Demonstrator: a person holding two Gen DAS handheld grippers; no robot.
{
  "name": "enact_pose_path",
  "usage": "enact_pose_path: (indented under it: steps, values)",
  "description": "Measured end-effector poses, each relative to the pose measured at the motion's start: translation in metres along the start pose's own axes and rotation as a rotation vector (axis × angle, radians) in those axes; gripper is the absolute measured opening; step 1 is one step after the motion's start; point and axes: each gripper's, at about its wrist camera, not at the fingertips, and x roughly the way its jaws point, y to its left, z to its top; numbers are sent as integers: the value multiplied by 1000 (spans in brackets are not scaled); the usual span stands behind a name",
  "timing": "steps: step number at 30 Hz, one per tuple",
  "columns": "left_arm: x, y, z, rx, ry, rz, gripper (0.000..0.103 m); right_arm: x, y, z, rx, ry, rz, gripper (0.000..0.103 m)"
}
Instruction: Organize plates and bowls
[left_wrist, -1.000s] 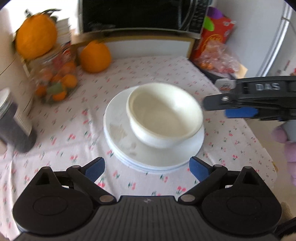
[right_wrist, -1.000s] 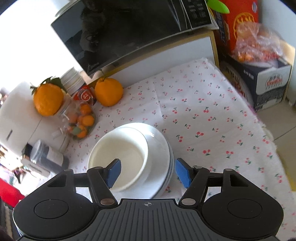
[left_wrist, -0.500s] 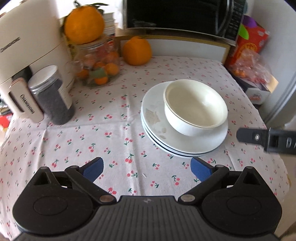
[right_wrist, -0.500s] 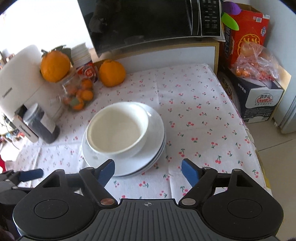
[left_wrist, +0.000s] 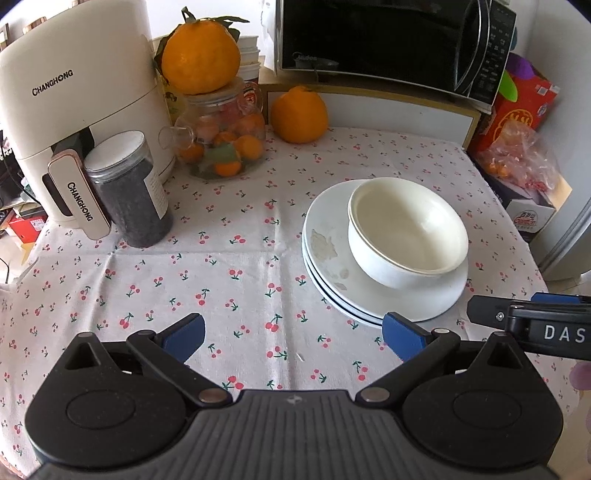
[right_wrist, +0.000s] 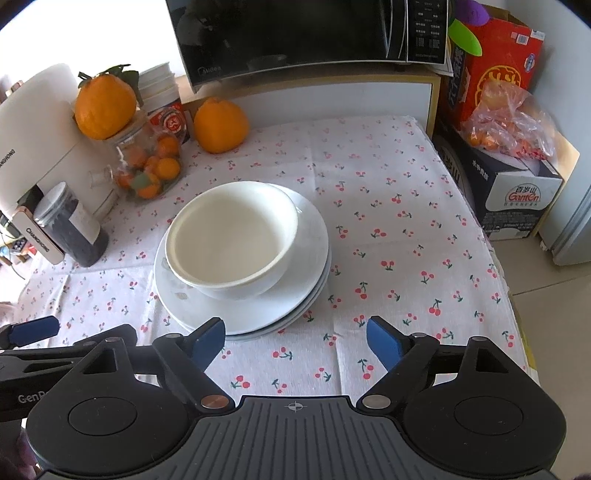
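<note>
The bowl (left_wrist: 406, 230) is white, deep and round, empty, with a thin double line at its rim. It sits upright on a stack of white plates (left_wrist: 325, 254); the top plate carries a pale stain on its exposed face. In the left wrist view the bowl rests off-centre on the stack, toward 3 o'clock. The stack lies on a tablecloth (left_wrist: 229, 266) printed with small cherries.

Surroundings: a dark jar with a clear lid (left_wrist: 129, 192) stands at 9 o'clock of the stack, against a cream appliance (left_wrist: 74, 96). A glass jar of small oranges (left_wrist: 221, 147), with a large orange (left_wrist: 201, 57) on its lid, stands at 11 o'clock. A second orange (left_wrist: 299, 114) stands at 12 o'clock, below a black microwave (left_wrist: 388, 40). A red carton and a bag of fruit (right_wrist: 509, 122) stand off the cloth at 2 o'clock. Nothing lies between the grippers and the stack.

The left gripper (left_wrist: 291, 334) has its jaws wide apart and empty; the stack lies at 1 o'clock of it, just beyond its right pad. The right gripper (right_wrist: 295, 338) has just been opening; its jaws stand apart with only cloth between them. The stack lies at 11 o'clock of it, its near rim just past the left pad.
</note>
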Motion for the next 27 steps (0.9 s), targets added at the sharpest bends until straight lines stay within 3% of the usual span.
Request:
enact_pose_path:
  steps: [27]
  values:
    - [1,-4,-1,51,7,32,103,4,-1,0,16,24,-5,86]
